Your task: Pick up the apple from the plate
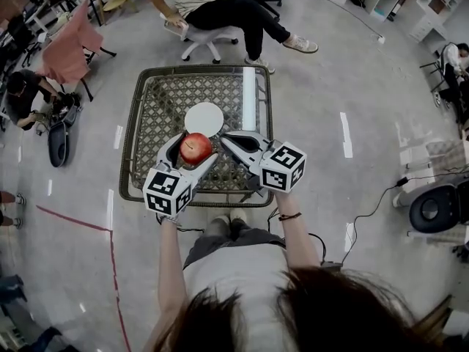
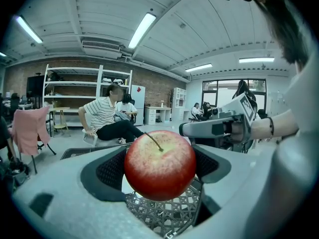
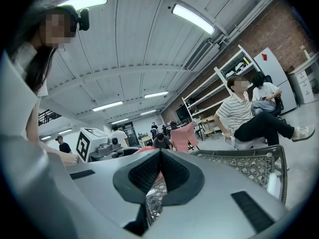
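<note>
Head view: a bench (image 1: 139,123) with a woven lattice top and a raised rim stands on the floor in front of the person. A round white plate (image 1: 204,118) lies on the lattice near the middle, its whole white face showing. The red apple (image 1: 195,147) is off the plate, at its near edge and over the lattice, held in the left claw (image 1: 196,151).

Left gripper view: the two jaws press on either side of the apple (image 2: 159,164), stem up, with the dark pads (image 2: 110,171) against its skin, so the left claw (image 2: 159,169) is closed around the fruit. Lattice shows beneath it.

Right gripper view: the jaws of the right claw (image 3: 159,176) meet tip to tip with nothing between them. A sliver of red apple (image 3: 145,149) shows just beyond them. In the head view the right claw (image 1: 227,138) points at the apple from just beside it, over the bench.
</note>
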A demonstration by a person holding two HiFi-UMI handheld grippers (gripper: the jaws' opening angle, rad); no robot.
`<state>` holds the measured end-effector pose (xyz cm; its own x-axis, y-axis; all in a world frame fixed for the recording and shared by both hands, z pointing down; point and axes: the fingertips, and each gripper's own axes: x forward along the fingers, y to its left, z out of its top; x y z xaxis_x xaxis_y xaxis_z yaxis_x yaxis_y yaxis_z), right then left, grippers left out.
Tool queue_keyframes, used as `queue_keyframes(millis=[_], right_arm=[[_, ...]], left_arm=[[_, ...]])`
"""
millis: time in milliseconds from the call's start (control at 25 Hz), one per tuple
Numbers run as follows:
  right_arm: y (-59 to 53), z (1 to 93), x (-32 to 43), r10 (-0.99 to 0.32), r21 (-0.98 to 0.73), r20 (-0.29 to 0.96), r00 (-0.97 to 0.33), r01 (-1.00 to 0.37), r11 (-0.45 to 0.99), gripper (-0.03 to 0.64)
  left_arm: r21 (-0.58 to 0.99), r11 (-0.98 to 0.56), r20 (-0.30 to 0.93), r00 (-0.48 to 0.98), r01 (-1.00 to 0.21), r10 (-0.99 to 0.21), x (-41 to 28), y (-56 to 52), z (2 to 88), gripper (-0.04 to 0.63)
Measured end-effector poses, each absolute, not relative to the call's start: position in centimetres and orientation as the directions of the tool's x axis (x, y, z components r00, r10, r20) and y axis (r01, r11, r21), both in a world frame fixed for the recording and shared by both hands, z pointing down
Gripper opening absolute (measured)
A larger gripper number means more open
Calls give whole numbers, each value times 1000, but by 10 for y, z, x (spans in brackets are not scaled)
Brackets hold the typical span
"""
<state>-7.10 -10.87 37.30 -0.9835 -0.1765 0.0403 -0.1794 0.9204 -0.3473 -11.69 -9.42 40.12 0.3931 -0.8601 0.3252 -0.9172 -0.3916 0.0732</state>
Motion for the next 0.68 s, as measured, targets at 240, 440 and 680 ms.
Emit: queue_keyframes(millis=[240, 440, 680], right_arm=[[-107, 372, -69, -169, -347, 31, -985, -169, 922, 9], [-106, 371, -67, -165, -348, 27, -986, -164, 923, 9], [-107, 375, -62, -162, -346, 28, -986, -161, 924, 9]], left_arm=[[71, -395, 327, 395, -916, -858, -110, -92, 403, 417], [74, -385, 328, 387, -920, -862, -108, -91, 403, 417], [70, -374, 325, 376, -925, -868, -107, -92, 406, 417]])
